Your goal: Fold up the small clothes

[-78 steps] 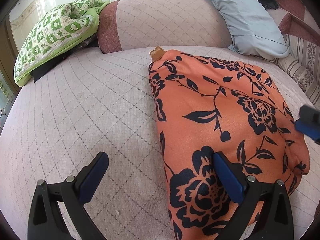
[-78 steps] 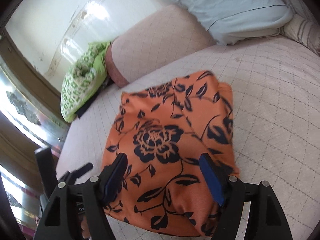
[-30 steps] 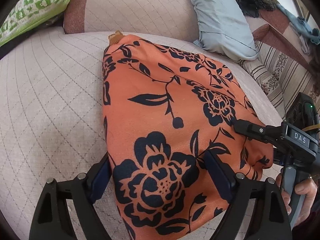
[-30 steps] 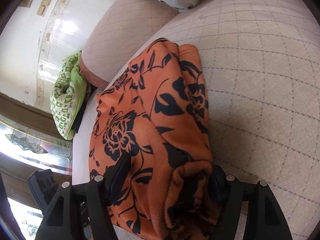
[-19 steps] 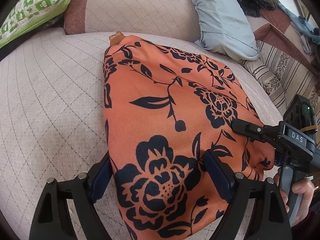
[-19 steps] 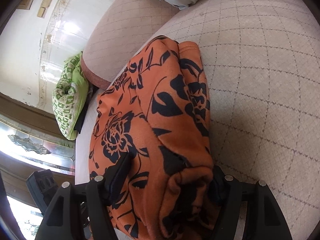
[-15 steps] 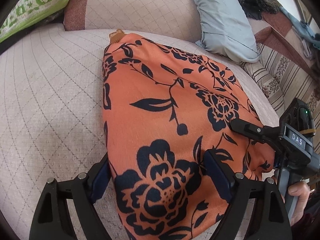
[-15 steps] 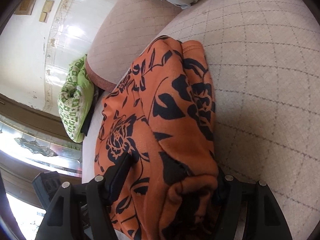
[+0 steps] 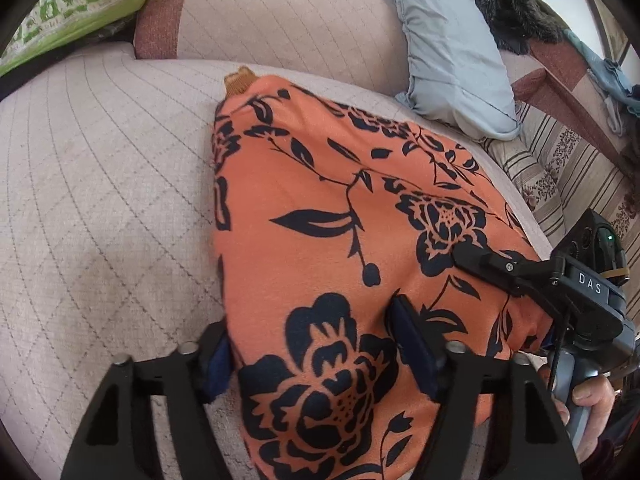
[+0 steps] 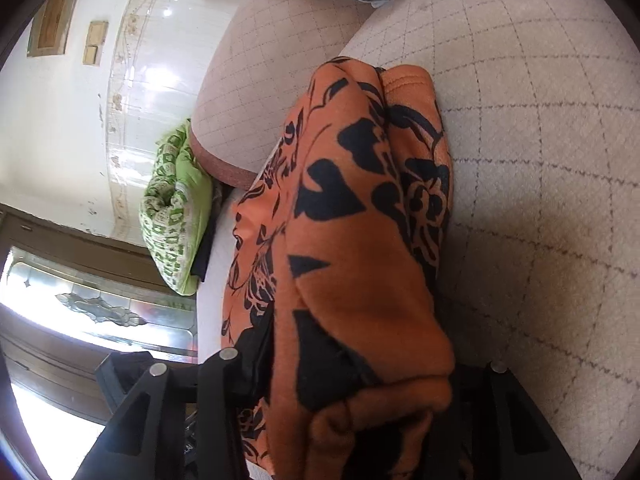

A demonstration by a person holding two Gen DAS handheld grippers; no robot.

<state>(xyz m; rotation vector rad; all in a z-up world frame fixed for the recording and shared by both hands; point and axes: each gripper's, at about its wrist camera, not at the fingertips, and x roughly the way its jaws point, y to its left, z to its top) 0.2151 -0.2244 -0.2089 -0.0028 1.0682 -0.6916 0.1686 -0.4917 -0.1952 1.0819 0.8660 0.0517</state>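
An orange garment with a dark floral print (image 9: 332, 216) lies folded on the quilted pink sofa seat (image 9: 100, 200). My left gripper (image 9: 320, 344) is shut on the garment's near left corner, with cloth bunched between its blue pads. My right gripper (image 10: 352, 368) is shut on the garment's near right corner (image 10: 360, 320), and thick folds of cloth hide its fingertips. The right gripper also shows in the left wrist view (image 9: 520, 276), with a hand on its handle.
A pale blue pillow (image 9: 448, 48) leans on the sofa back at the far right. A green patterned cushion (image 9: 80, 4) lies at the far left, also in the right wrist view (image 10: 172, 208). A striped cushion (image 9: 560, 168) sits to the right.
Both grippers moved onto the garment's near corners and closed on the cloth. The near edge is now bunched up and lifted.
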